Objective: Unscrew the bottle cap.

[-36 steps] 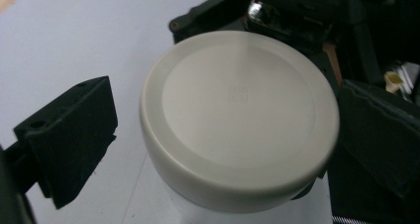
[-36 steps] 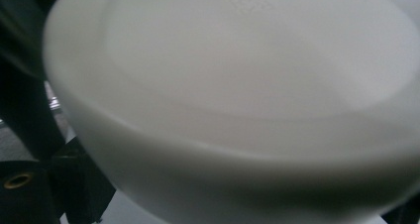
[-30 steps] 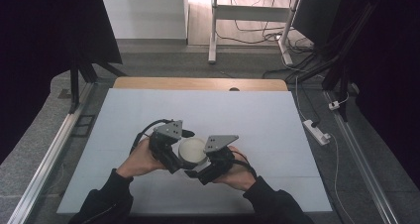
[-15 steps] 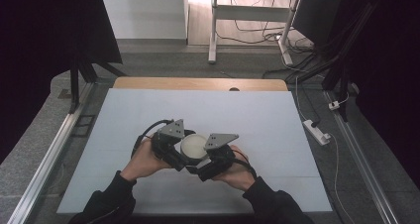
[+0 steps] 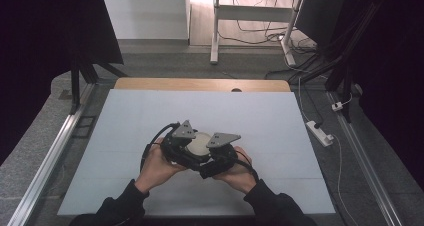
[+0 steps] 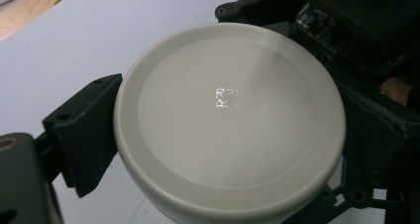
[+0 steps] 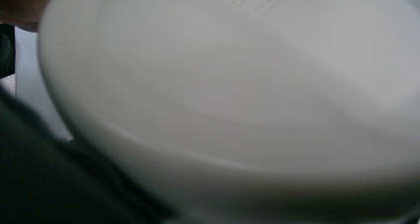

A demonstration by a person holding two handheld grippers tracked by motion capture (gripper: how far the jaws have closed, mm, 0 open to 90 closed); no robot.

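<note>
Two dark-sleeved forearms come in from the near edge of a pale table (image 5: pixel 125 121), and the hands meet close together over its near middle. The left hand (image 5: pixel 159 167) holds the left gripper (image 5: pixel 186 145); the right hand (image 5: pixel 238 172) holds the right gripper (image 5: pixel 211 153) just beside it. Each gripper carries a grey three-cornered plate on top, and the two plates tilt toward one another. A black cable (image 5: pixel 150 145) loops out to the left of the left gripper.

Between the two grippers sits a round white lid (image 5: pixel 199 142), flat face up. In the left gripper view the lid (image 6: pixel 229 117) has a raised rim and a small embossed mark at its centre. One black jaw of the left gripper presses against the lid's edge on the left of that view, and dark gripper parts crowd its far and right sides, so the left gripper is clamped on the lid. In the right gripper view the lid (image 7: pixel 237 80) lies very close and blurred, directly ahead; whether the right gripper grasps it cannot be told.

Beyond the grippers the table runs bare to a wooden strip (image 5: pixel 200 84) at its far edge. Past that stand a white frame (image 5: pixel 216 26) and loose floor cables. A white power strip (image 5: pixel 320 133) lies on the floor well off to the right.
</note>
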